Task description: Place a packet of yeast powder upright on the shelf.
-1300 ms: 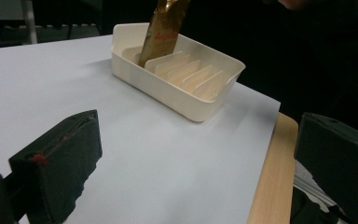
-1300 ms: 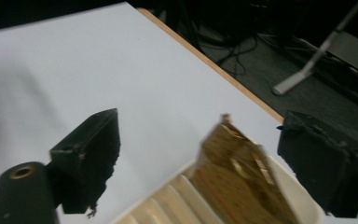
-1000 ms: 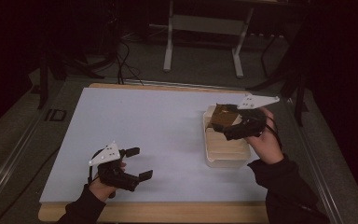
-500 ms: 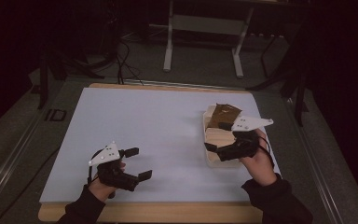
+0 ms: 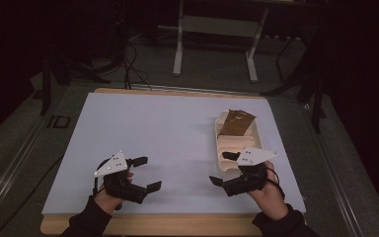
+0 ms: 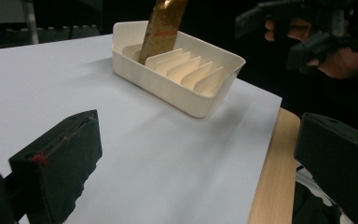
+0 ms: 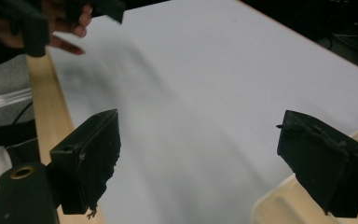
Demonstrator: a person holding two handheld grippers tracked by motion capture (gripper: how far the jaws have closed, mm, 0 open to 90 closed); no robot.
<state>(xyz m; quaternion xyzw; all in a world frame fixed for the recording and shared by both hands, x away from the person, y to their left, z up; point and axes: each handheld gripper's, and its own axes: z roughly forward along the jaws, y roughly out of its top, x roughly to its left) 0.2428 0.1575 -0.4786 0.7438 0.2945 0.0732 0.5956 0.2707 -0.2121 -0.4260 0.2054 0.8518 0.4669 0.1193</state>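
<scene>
Cream plastic tray with upright divider fins (image 5: 239, 143) is sitting at the right side of the white table sheet (image 5: 168, 143), long axis running away from the person. Brown foil packet (image 5: 237, 123) is standing tilted in the tray's far slot, leaning on a fin; nearer slots are showing bare fins in the left gripper view (image 6: 182, 70).

Going left to right:
- Left gripper (image 5: 145, 174), black with a grey three-cornered plate on top, is hovering over the near-left part of the sheet, held by the left hand (image 5: 109, 197). Jaws are standing wide apart, nothing between them, touching nothing. Its own view is looking across bare sheet toward the tray; nothing is blocking that line.
- Middle of the sheet is lying smooth and matte. Light wooden table edge (image 5: 153, 224) is showing along the near side.
- Right gripper (image 5: 223, 169), same build, is sitting at the tray's near end, held by the right hand (image 5: 271, 197). Jaws are also spread wide, gripping nothing; the far jaw is over the tray's near corner, contact not clear. Black jaw pads are looking rough and frayed at the edges in the right gripper view (image 7: 200, 158).

Behind the table: dark floor, loose cables (image 5: 133, 64), a light metal stand frame (image 5: 217, 44).
</scene>
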